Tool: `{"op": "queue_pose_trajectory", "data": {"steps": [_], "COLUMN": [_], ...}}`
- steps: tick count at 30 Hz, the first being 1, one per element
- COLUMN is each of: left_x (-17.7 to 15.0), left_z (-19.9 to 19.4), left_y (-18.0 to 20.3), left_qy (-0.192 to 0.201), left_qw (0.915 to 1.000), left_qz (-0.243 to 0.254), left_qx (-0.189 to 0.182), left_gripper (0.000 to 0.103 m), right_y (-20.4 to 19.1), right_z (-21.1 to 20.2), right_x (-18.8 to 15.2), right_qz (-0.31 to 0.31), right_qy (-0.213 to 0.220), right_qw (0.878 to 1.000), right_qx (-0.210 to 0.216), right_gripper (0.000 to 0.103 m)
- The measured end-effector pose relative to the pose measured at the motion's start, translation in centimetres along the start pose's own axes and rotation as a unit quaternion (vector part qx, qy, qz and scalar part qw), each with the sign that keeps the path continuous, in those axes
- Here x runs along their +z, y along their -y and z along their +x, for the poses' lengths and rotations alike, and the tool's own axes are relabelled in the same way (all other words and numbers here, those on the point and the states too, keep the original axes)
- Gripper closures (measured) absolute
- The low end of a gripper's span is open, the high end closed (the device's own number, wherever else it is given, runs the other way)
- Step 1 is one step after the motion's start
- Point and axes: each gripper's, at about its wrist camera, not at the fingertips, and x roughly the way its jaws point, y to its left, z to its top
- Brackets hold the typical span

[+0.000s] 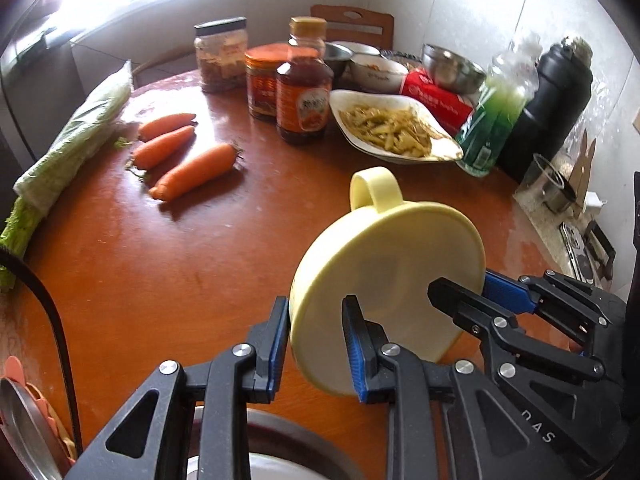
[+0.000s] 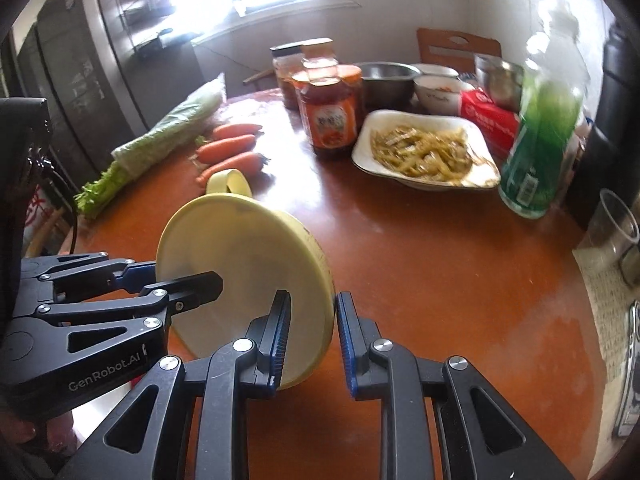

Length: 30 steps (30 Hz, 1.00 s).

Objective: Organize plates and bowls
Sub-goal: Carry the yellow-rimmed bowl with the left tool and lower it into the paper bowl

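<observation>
Bowl [image 1: 384, 264]: pale yellow smooth plastic, round, looped handle pointing away, tilting on edge above glossy red-brown round table [image 1: 168, 280]. Left gripper [image 1: 316, 344] straddling near rim, blue ribbed pads [image 1: 356, 352] either side of thin wall; contact looking close, full clamp not certain. Right gripper [image 2: 310, 340] bracketing opposite rim likewise, one pad [image 2: 282, 336] inside bowl, other outside with a slight gap showing. Sitting beyond: three tapered orange carrots [image 1: 180, 152], bagged leafy greens [image 1: 72, 136], white dish of yellowish strips [image 1: 392, 128], amber sauce bottle [image 1: 304, 96].
</observation>
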Motion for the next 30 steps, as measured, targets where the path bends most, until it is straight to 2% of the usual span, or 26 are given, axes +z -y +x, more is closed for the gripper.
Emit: {"op": "queue_pose_trajectory", "data": {"steps": [17,30], "left_x": [-0.6,-3.0], "left_z": [-6.8,-11.5], "left_y": [-5.0,-8.0], "left_qy": [0.062,0.091], "left_qw": [0.9977,0.9949], "left_qz": [-0.03,-0.039], "left_qx": [0.004,0.014], "left_gripper": [0.076,0.076], "right_y": [-6.3,-11.3], "right_z": [-3.8,-6.1], "right_x": [2.3,2.2], "right_qz": [-0.037,-0.067], "right_qy": [0.041,0.056], "right_qw": [0.998,0.996], "right_qx": [0.026,0.034], "right_gripper": [0.079,0.079]}}
